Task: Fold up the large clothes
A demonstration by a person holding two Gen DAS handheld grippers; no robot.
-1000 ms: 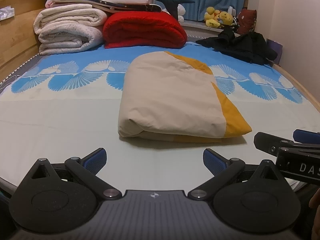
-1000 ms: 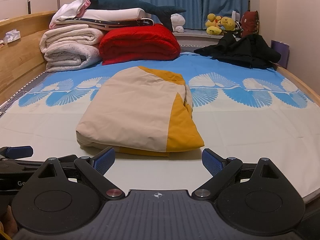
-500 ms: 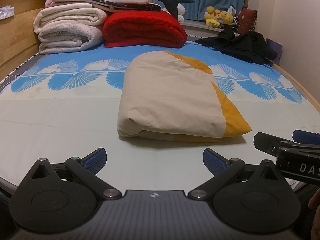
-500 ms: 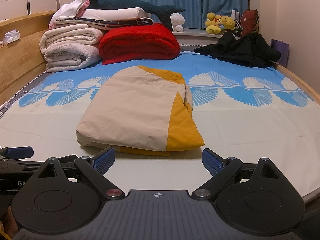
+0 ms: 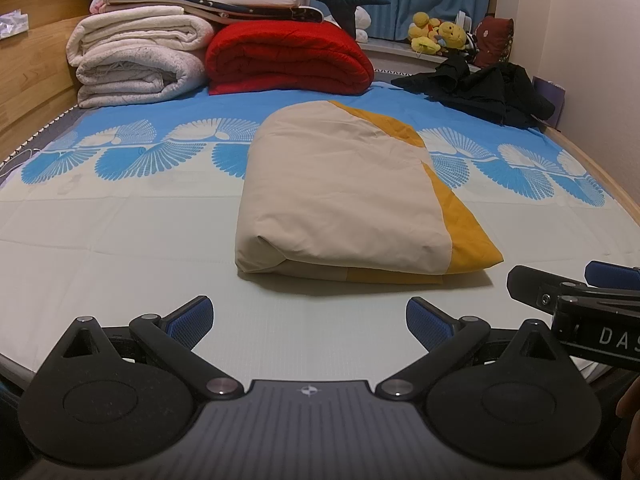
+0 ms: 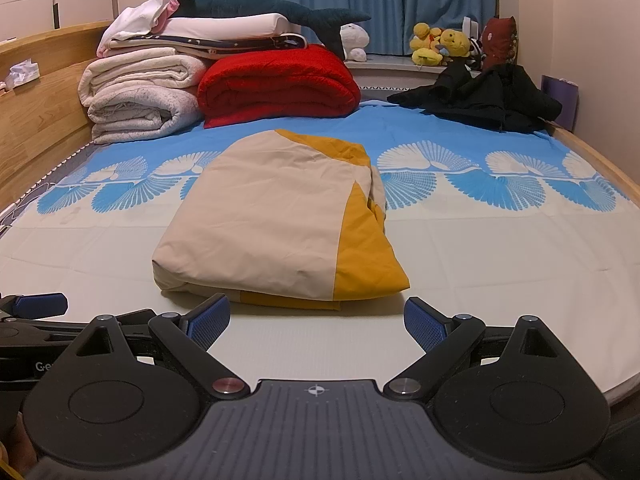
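Folded beige-and-mustard garment (image 5: 344,196) lies mid-frame on the bed (image 5: 120,248); left claw (image 5: 308,316) and right claw (image 6: 316,320) hover spread wide, both empty.

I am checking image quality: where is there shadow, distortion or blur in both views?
Left wrist view: sharp; fisheye bends the bed edges; dark vignette corners; soft shadow under the folded cloth near edge. Right wrist view: same bending and vignette; cloth shadow also at its near edge; no glare, warm dim light.
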